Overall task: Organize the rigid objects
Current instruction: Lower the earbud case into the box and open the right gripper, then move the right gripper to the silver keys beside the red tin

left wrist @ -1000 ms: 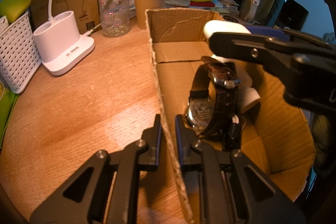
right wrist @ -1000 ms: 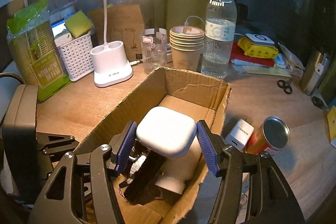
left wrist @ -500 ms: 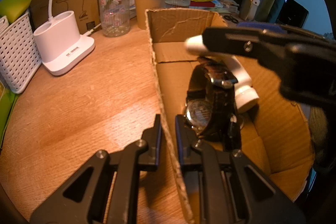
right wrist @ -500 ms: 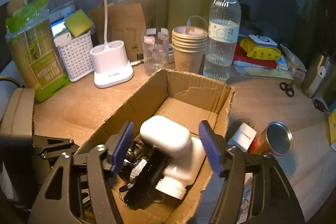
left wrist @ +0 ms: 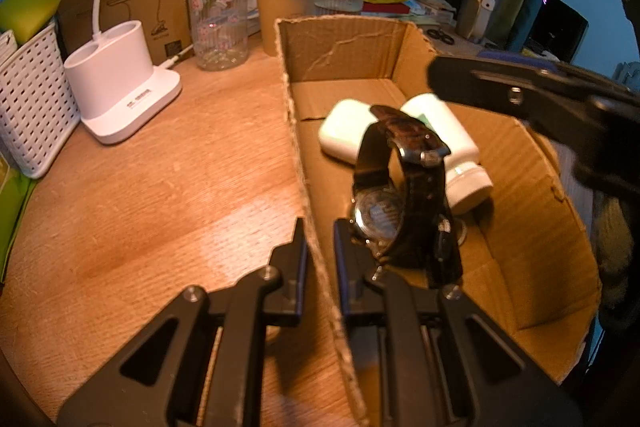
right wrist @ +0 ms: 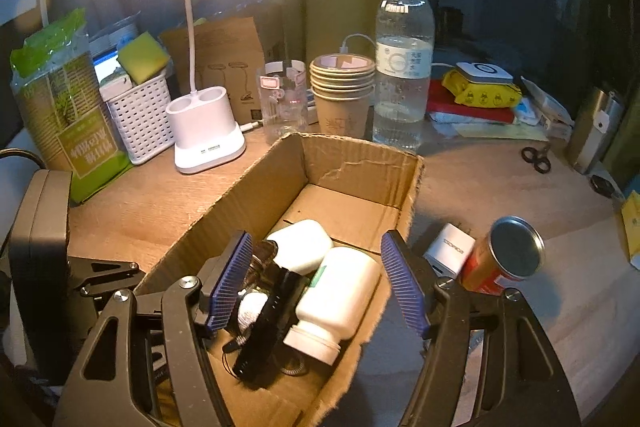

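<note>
Left gripper (left wrist: 320,259): jaws pinched on the near left wall of the box (left wrist: 344,43), one finger outside, one inside, steadying it.
Right gripper (right wrist: 320,287): jaws wide and holding nothing, having just opened; it hangs over the near end of the box.
Box contents: a dark watch (left wrist: 404,195) stands on edge nearest; behind it a white bottle (right wrist: 340,295) lies on its side, with a white case (right wrist: 300,245) just beyond, touching it. The far half of the floor is bare.
Still outside: a white charger (right wrist: 448,253) and a red can (right wrist: 504,259) lie on the desk (left wrist: 160,187) just right of the box.
Step in hand: release looks complete; the case is in.
Next move: likely swing the right gripper right to the charger or can, jaws wide enough to straddle it, while the left hand holds the box.
</note>
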Action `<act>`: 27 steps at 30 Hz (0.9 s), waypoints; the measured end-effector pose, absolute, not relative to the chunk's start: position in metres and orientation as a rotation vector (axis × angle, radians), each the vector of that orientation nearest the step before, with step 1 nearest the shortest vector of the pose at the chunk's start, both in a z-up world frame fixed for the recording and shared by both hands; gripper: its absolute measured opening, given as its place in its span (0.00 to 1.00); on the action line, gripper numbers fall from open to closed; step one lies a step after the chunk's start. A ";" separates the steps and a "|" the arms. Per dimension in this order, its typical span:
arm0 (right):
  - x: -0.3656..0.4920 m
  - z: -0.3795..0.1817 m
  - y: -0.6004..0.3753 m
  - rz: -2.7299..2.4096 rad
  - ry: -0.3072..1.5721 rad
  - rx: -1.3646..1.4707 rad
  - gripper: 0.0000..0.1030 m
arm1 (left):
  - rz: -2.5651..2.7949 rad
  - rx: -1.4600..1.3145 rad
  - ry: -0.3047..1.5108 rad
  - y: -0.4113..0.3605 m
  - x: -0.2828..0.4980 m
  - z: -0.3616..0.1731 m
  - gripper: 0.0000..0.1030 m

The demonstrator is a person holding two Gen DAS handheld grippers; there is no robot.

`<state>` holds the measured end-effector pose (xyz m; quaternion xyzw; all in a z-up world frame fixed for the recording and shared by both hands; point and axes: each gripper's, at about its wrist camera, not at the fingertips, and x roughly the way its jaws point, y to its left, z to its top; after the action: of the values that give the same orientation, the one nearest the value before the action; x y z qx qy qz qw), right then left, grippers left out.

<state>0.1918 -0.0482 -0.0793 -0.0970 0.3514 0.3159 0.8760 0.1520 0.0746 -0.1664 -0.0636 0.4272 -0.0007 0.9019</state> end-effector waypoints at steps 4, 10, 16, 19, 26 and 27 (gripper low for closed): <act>0.189 -0.077 -0.059 0.643 0.725 -0.182 0.68 | -0.002 -0.132 0.884 0.075 0.152 -0.166 0.13; 0.184 -0.073 -0.076 0.607 0.708 -0.165 0.68 | -0.002 -0.131 0.884 0.075 0.152 -0.166 0.13; 0.180 -0.073 -0.091 0.574 0.699 -0.150 0.68 | -0.001 -0.131 0.884 0.075 0.152 -0.166 0.13; 0.179 -0.073 -0.099 0.556 0.699 -0.141 0.68 | -0.001 -0.131 0.884 0.075 0.152 -0.166 0.13; 0.178 -0.076 -0.120 0.510 0.701 -0.112 0.68 | -0.001 -0.131 0.884 0.075 0.152 -0.166 0.13; 0.178 -0.078 -0.124 0.502 0.705 -0.104 0.68 | -0.001 -0.131 0.884 0.075 0.152 -0.166 0.13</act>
<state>0.1782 -0.1243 -0.0776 -0.0504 0.3412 0.2430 0.9066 0.1520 0.0747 -0.1664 -0.0635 0.4272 -0.0006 0.9019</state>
